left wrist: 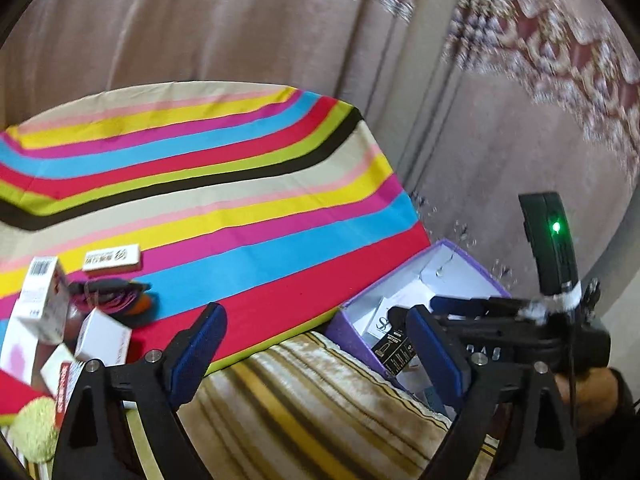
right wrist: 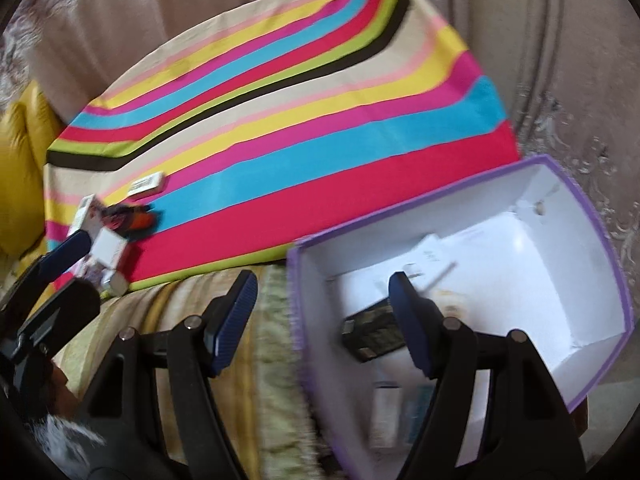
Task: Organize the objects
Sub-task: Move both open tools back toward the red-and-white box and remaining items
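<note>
A purple box with a white inside (right wrist: 592,216) stands on a striped couch cushion at the right; it also shows in the left wrist view (left wrist: 464,264). A black packet (right wrist: 372,332) and small white items lie in it. Several small white boxes (left wrist: 44,300) and a dark multicoloured cloth item (left wrist: 116,296) lie on the striped cloth (left wrist: 240,168) at the left. A flat white box (left wrist: 112,258) lies behind them. My left gripper (left wrist: 316,352) is open and empty over the cushion. My right gripper (right wrist: 320,312) is open and empty, straddling the box's near wall.
The striped cloth (right wrist: 320,120) covers a raised surface with its edge by the box. The gold striped cushion (left wrist: 320,408) lies in front. A patterned pinkish carpet (left wrist: 520,120) lies beyond. A yellow cushion (right wrist: 20,168) is at far left. A pale green fuzzy thing (left wrist: 34,428) sits at bottom left.
</note>
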{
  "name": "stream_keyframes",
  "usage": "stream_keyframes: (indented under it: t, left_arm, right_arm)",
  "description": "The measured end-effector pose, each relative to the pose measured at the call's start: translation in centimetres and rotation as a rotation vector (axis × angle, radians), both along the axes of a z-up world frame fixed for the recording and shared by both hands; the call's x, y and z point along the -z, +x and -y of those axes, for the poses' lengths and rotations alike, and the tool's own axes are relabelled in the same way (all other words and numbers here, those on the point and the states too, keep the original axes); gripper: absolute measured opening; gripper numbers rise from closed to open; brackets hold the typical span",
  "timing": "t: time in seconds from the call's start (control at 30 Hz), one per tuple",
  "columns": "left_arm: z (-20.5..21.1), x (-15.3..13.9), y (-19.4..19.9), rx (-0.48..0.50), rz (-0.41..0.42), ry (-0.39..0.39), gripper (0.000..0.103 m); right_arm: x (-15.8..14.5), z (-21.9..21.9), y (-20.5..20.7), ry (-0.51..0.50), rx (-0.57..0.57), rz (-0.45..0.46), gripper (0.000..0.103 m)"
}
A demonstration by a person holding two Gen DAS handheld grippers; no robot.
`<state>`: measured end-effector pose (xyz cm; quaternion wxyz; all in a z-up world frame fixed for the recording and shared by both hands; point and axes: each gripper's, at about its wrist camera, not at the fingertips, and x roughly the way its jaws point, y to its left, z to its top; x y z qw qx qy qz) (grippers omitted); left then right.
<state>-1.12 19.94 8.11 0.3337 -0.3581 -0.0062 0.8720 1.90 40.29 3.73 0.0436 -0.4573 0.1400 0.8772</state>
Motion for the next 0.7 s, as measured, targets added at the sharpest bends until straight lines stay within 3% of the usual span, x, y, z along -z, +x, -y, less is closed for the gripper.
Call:
stream_keyframes:
  t: [0.3, 0.7]
  left_arm:
    - [6.1, 0.3, 0.1, -0.132, 0.056, 0.096, 0.092]
    - [15.6, 1.6, 1.6, -0.355, 0.099, 0.131, 0.092]
  right_arm:
    - [0.3, 5.9, -1.3, -0.005, -0.134, 0.025, 0.073]
    - [0.0, 12.9, -2.0, 0.035, -0.307, 0.001, 0.083]
